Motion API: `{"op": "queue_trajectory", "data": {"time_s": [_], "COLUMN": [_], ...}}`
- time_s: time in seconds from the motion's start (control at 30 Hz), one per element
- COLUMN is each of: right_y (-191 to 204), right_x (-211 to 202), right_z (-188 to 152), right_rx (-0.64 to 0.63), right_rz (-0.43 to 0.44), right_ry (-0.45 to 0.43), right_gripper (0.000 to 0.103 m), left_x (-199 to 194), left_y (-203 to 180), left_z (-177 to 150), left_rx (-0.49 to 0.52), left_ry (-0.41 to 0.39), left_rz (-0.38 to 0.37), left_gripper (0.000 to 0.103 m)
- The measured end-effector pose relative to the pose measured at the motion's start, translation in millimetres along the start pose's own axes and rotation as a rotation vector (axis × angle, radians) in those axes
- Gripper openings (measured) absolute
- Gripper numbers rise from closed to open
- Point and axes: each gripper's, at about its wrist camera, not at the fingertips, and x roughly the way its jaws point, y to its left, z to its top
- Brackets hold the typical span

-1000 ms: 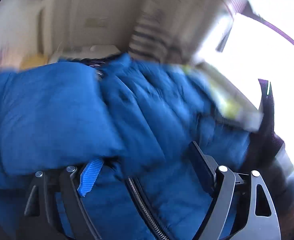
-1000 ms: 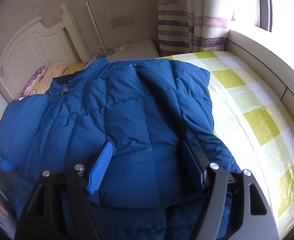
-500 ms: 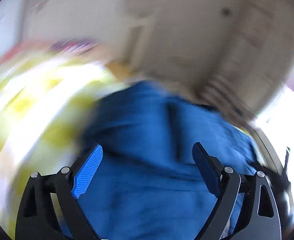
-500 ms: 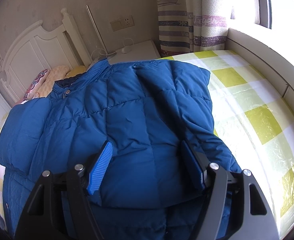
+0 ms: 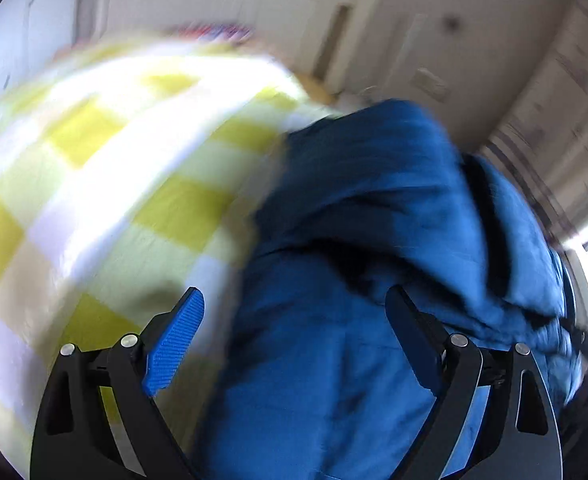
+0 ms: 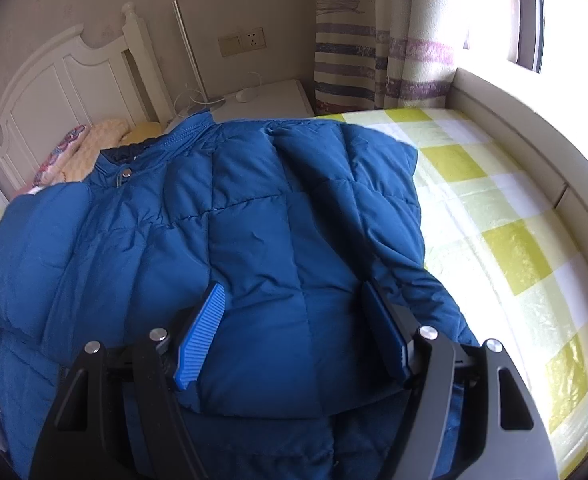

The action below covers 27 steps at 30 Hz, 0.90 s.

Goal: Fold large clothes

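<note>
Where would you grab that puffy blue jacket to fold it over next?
Probably the bottom hem of the blue jacket, coming from the near edge below the folded-in sleeve. Both sleeves already lie across the body, and the hem is the nearest loose edge on the checked bedspread, a judgement only.

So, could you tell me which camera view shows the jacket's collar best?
The right wrist view: the blue jacket lies sharp and nearly whole, its collar near the headboard. The left wrist view gives only a motion-blurred jacket side; no collar is discernible.
</note>
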Motion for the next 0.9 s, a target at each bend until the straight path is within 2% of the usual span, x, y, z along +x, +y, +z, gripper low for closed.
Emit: {"op": "queue_trajectory", "data": {"time_s": [0.1, 0.2, 0.33, 0.4, 0.47, 0.53, 0.63, 0.7, 0.73, 0.8, 0.83, 0.87, 0.9], "right_y": [19, 59, 156, 193, 219, 241, 262, 270, 275, 284, 288, 289, 288], "right_x": [-14, -32, -52, -56, -55, -47, -30, -24, -19, -9, -5, -4, -5], "right_z": [-2, -8, -27, -39, -48, -54, -60, -60, -61, -67, -71, -70, -67], "right_rx": [-0.076, -0.179, -0.5, -0.641, -0.747, -0.845, -0.959, -0.992, -1.02, -1.079, -1.102, -1.106, -1.087], "right_rz": [-0.052, 0.027, 0.113, 0.117, 0.072, -0.018, -0.139, -0.174, -0.189, -0.222, -0.232, -0.22, -0.179], "right_ry": [-0.057, -0.105, -0.145, -0.165, -0.192, -0.203, -0.217, -0.231, -0.235, -0.239, -0.251, -0.251, -0.236], "right_gripper": [0.07, 0.07, 0.07, 0.07, 0.07, 0.07, 0.069, 0.069, 0.069, 0.068, 0.065, 0.058, 0.043], "left_x": [-1, 2, -2, -5, -15, -27, -56, -73, -75, -71, -67, -62, -60], "left_y": [0, -5, 0, 3, 4, -2, -3, 2, 4, 7, 7, 5, 4], "left_z": [0, 2, 5, 3, -2, -3, -6, -6, -6, -3, -2, -1, -1], "left_rx": [0.002, 0.023, 0.001, -0.009, 0.004, 0.04, 0.037, 0.005, -0.011, -0.025, -0.022, -0.016, -0.008], "left_ry": [-0.001, 0.008, -0.004, -0.037, -0.09, -0.158, -0.331, -0.436, -0.453, -0.437, -0.419, -0.4, -0.394], "left_rz": [0.002, 0.022, 0.009, -0.005, -0.004, 0.013, 0.033, 0.027, 0.028, 0.036, 0.049, 0.059, 0.062], "left_gripper": [0.088, 0.088, 0.088, 0.088, 0.088, 0.088, 0.088, 0.089, 0.089, 0.09, 0.09, 0.09, 0.09]}}
